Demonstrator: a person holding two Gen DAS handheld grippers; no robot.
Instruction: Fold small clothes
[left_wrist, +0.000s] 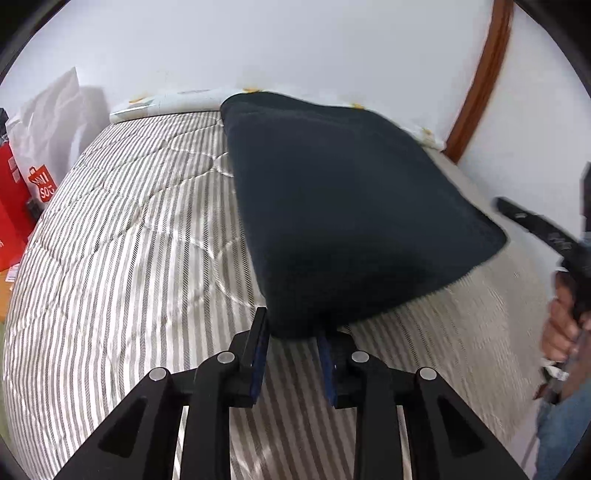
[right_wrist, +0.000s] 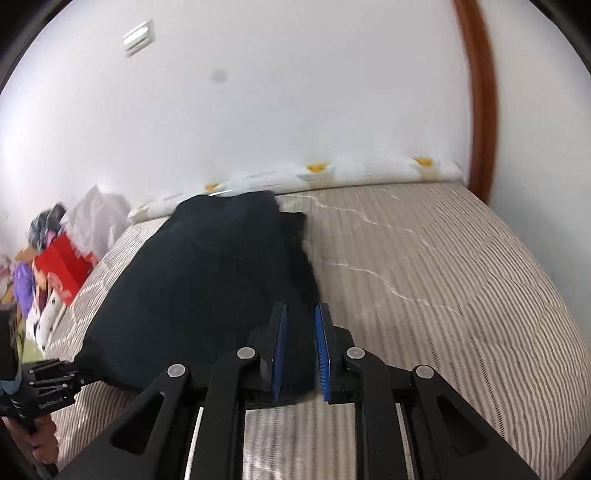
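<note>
A dark navy garment (left_wrist: 351, 206) lies spread on the striped quilt (left_wrist: 129, 240) of a bed. In the left wrist view its near corner sits between the fingertips of my left gripper (left_wrist: 293, 328). The jaws stand apart, the cloth drapes over the right fingertip, and striped quilt shows through the gap below. In the right wrist view the garment (right_wrist: 207, 277) reaches down to my right gripper (right_wrist: 301, 308), whose blue pads are shut on its edge. The other gripper (right_wrist: 55, 373) shows at the garment's left corner.
A white roll with yellow prints (right_wrist: 332, 173) runs along the wall at the bed's far edge. Red and white bags (left_wrist: 40, 184) stand left of the bed. A brown wooden frame (right_wrist: 480, 110) rises at the right. A person's hand (left_wrist: 561, 325) grips the right tool.
</note>
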